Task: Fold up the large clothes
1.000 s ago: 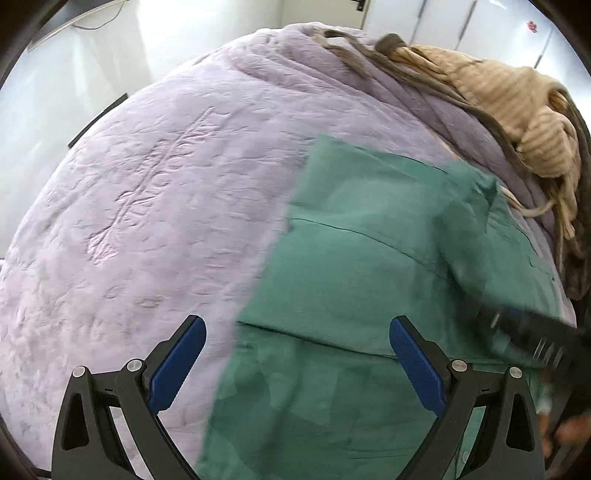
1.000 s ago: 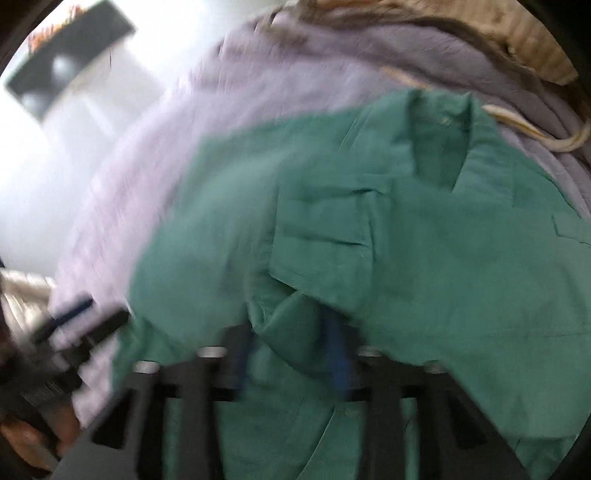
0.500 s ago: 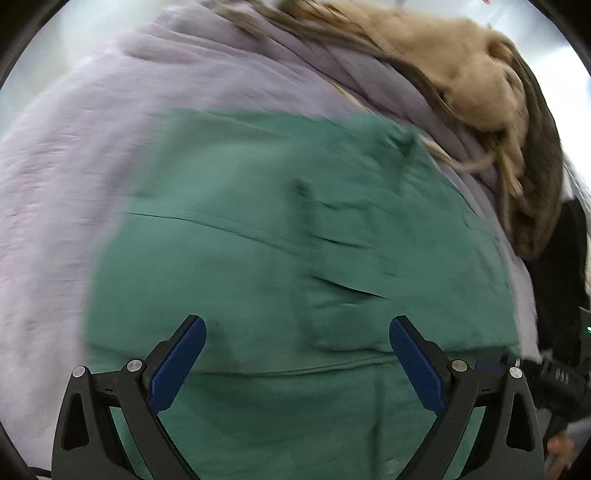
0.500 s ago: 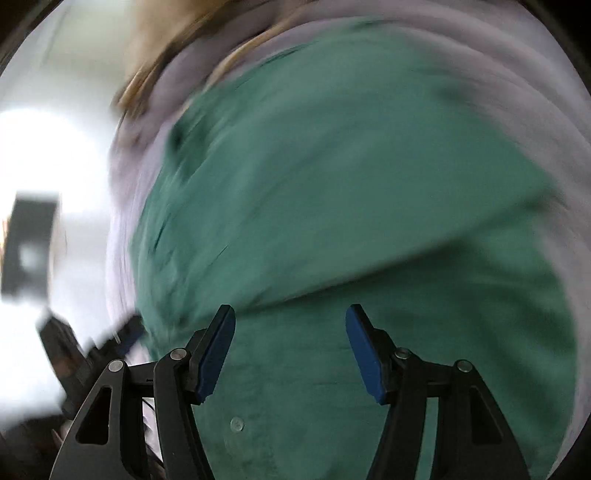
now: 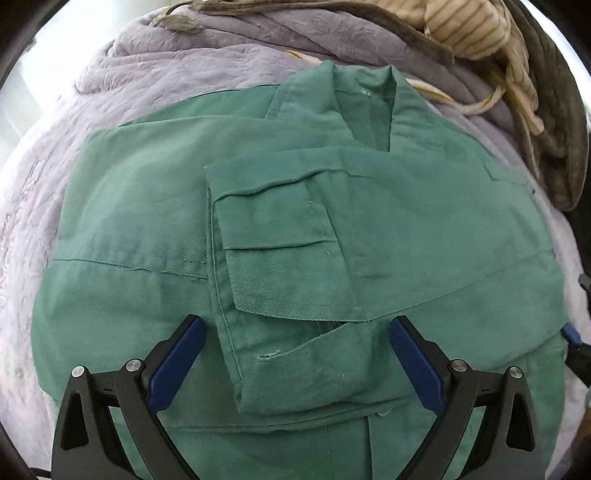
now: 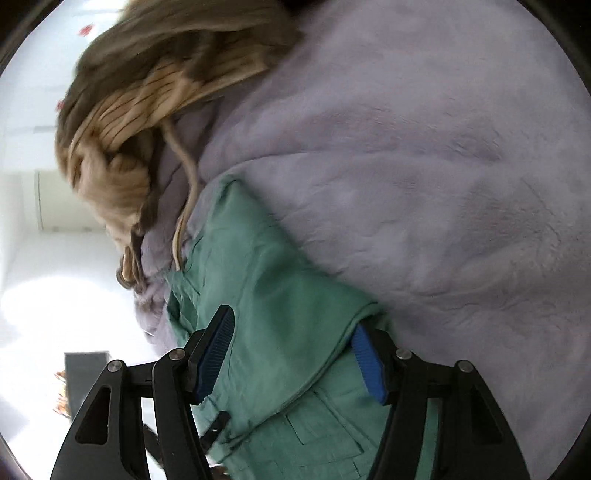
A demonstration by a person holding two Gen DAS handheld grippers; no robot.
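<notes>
Cut off, covered, smeared

The green shirt [image 5: 369,229] runs off the bottom edge in the left wrist view, and it covers much of the lilac blanket [image 5: 184,74] under it. The striped tan garment [image 5: 480,26] is clipped at the top rim. In the right wrist view everything is motion-blurred — the right gripper [image 6: 291,354], jaws closing, has shirt edge between them; contact unclear.

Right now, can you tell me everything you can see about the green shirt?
The green shirt looks like sturdy woven cotton. It lies spread flat on a fuzzy lilac blanket, collar at the far end, both sleeves folded across its front, one cuff showing a buttonhole. The left gripper hovers open above that cuff. The right gripper straddles the shirt's side edge, its jaws closing.
</notes>
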